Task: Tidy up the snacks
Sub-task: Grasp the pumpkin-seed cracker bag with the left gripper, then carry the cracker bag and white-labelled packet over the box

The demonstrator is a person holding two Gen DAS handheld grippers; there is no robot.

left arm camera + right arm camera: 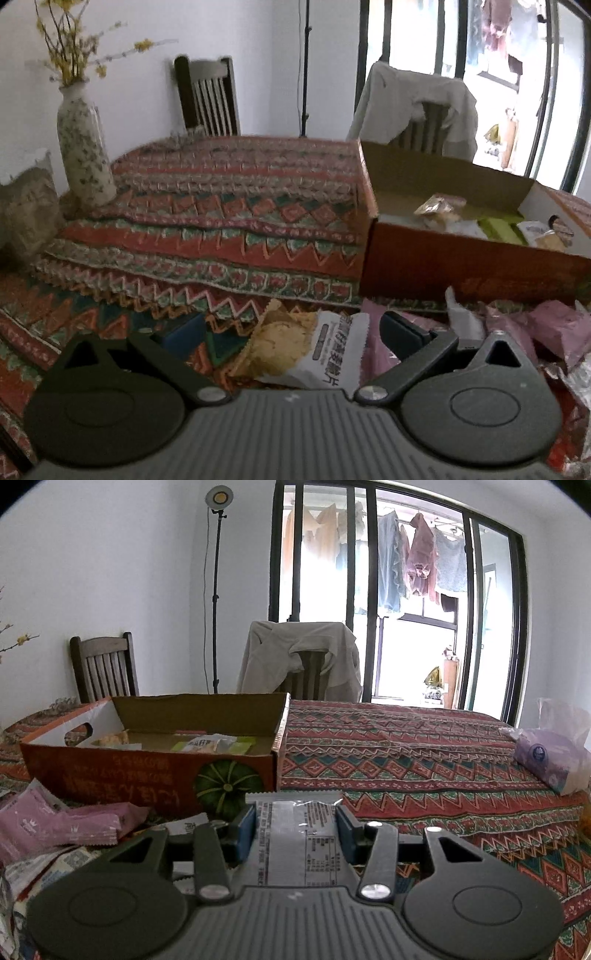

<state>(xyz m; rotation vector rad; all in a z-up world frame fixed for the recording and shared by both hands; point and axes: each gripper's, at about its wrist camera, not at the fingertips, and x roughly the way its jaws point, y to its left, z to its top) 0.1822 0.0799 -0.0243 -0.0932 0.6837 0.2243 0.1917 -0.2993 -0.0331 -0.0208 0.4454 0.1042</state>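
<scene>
Two grippers over a table [424,760] draped in a red-and-teal zigzag cloth.

Right gripper [295,825]: blue pads pressed on either edge of a silvery-white snack packet [295,834], pinching it. Packet faces up with its back panel showing: columns of fine black print and a small table, too small to read. It is held just in front of the orange cardboard box [147,771].

Box: long, open-topped, lid flap standing up at the back. Front wall carries a green pumpkin picture [227,781] and pale lettering that appears upside down; characters not legible. A hand-hole is cut in its white end flap. Inside lie several wrapped snacks [207,744], green and white, plus one golden-brown one towards the left end.

Left gripper [291,332]: jaws spread wide, nothing between the pads. Below it lies a white-and-gold cracker packet [314,350] with a grey label strip and bold Chinese characters along the edge; I can't make them out with confidence through the blur. Pink wrappers [554,328] are heaped to its right, near the box's front wall; in the right wrist view they show small white crown marks [55,823].

Elsewhere: floral vase [83,147] with yellow-flowered twigs at the table's far left corner; lilac tissue pack [550,757] with a round blue emblem at the right edge; two wooden chairs behind, one draped with a grey garment [303,653]; a light stand [216,590]; laundry hanging outside the window.
</scene>
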